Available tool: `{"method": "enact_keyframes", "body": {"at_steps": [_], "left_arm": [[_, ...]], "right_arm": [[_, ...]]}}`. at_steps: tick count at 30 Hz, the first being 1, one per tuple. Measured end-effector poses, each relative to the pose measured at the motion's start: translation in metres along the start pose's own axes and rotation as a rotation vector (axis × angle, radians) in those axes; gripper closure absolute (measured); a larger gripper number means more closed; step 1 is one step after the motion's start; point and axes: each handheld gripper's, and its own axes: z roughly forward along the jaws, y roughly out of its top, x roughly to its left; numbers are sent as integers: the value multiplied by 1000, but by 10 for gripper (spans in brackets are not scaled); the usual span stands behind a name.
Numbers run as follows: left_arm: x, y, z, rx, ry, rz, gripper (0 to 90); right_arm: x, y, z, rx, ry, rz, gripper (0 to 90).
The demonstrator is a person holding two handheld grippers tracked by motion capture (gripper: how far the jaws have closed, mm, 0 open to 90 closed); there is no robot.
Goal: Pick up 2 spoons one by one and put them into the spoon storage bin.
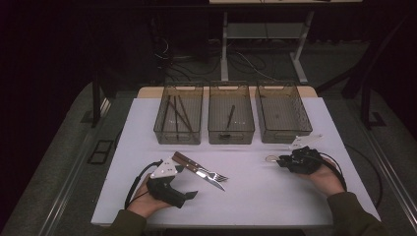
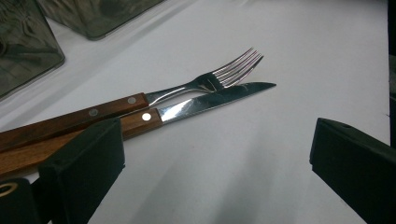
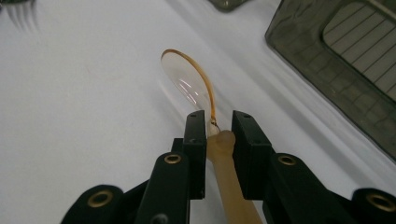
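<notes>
The right gripper [image 3: 219,122] is pinching a spoon [image 3: 198,93] at the neck, just where the handle is meeting the bowl. The spoon is lying on the white table [image 1: 255,191], in front of the right-hand bin [image 1: 282,112]. It is looking like thin, clear amber plastic: probably light, a little bendy and slick, so a gentle squeeze near the neck seems wise. The left gripper [image 2: 210,163] is resting with its jaws spread, gripping nothing, beside a fork [image 2: 205,81] and a knife [image 2: 215,95] with wooden handles.
</notes>
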Motion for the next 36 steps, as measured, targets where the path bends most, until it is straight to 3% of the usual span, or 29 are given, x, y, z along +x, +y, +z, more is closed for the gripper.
{"method": "enact_keyframes", "body": {"at_steps": [13,30,36], "left_arm": [[7,-1,-1,-16,-5,-38,0],[4,-1,0,-13,-14,-33,0],[4,-1,0,-16,-16,-35,0]], "right_arm": [[-1,20,-8,-83,12,79,763],[2,56,-10,-205,41,112,763],[2,70,-10,-248,51,147,763]]}}
